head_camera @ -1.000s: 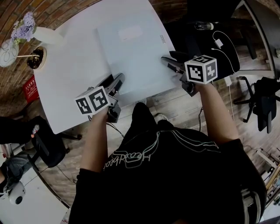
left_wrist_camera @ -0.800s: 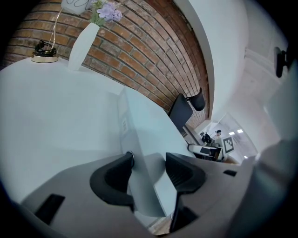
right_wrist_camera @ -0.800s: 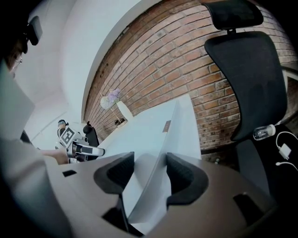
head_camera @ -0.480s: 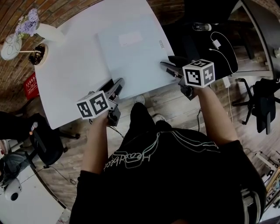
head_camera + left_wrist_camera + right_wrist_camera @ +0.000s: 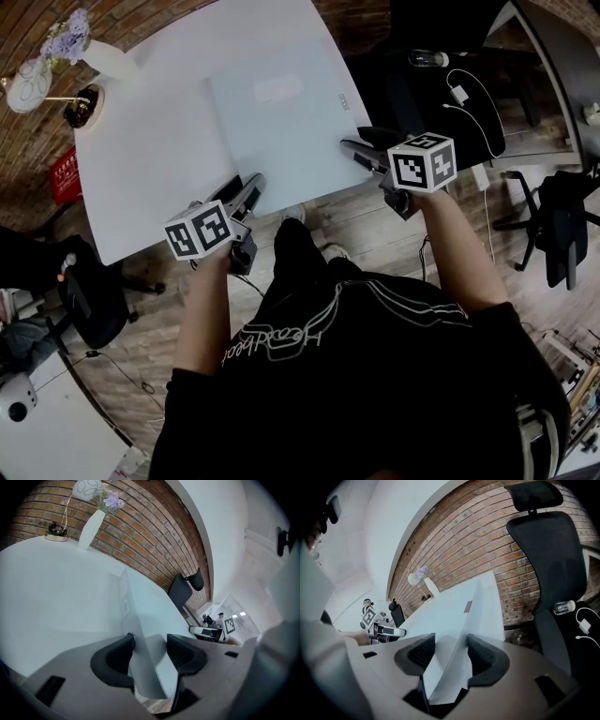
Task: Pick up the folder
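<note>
A pale blue-white folder [image 5: 281, 122] lies flat on the white table [image 5: 141, 178], its near edge at the table's front edge. My left gripper [image 5: 249, 186] is shut on the folder's near left corner. My right gripper [image 5: 354, 147] is shut on the near right corner. In the left gripper view the folder [image 5: 145, 606] runs between the black pads [image 5: 117, 656] of the left gripper [image 5: 149, 652]. In the right gripper view the folder [image 5: 461, 616] passes edge-on between the jaws of the right gripper [image 5: 451, 654].
A white vase of purple flowers [image 5: 101, 56] and a small round-based lamp [image 5: 79, 105] stand at the table's far left corner. A black office chair [image 5: 431, 84] with a bottle and a charger cable is to the right. Another dark chair [image 5: 89, 305] is at the left.
Both grippers have moved a little toward the person, and the folder has slid with them toward the table's front edge. The jaws stand the same.
</note>
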Demonstrator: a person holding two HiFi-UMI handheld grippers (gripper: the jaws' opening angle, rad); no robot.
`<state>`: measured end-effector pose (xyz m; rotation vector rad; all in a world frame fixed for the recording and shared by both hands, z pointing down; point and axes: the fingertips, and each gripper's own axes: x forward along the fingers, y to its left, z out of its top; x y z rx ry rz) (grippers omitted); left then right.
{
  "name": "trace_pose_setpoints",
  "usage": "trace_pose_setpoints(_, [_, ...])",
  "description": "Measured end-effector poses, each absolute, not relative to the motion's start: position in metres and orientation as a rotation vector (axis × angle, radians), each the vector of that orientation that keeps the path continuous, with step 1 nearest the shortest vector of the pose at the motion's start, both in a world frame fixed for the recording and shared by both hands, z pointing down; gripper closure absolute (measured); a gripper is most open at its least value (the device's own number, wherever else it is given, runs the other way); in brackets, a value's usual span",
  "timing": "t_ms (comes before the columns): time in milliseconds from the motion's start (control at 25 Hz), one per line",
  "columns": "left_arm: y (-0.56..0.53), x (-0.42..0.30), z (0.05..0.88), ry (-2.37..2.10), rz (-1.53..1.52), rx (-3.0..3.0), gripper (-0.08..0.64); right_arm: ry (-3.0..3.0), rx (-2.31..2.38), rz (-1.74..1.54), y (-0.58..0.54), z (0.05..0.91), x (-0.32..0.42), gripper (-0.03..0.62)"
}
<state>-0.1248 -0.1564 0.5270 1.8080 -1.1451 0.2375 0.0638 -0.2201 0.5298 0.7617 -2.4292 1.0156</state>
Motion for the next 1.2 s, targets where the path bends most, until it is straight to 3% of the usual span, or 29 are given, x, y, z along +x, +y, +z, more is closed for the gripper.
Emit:
trace_pose_setpoints(1040, [-0.111,-0.116,0.521,-1.134,0.192,1.816,0.331,-2.432,0.708,1.056,-0.174,0.527,0.072,0.387])
trace_pose_setpoints(1200, [-0.105,-0.117,0.519,-1.131,0.21,1.834,0.278,-2.444,0.659,1.118,-0.163,0.527,0.075,0.343])
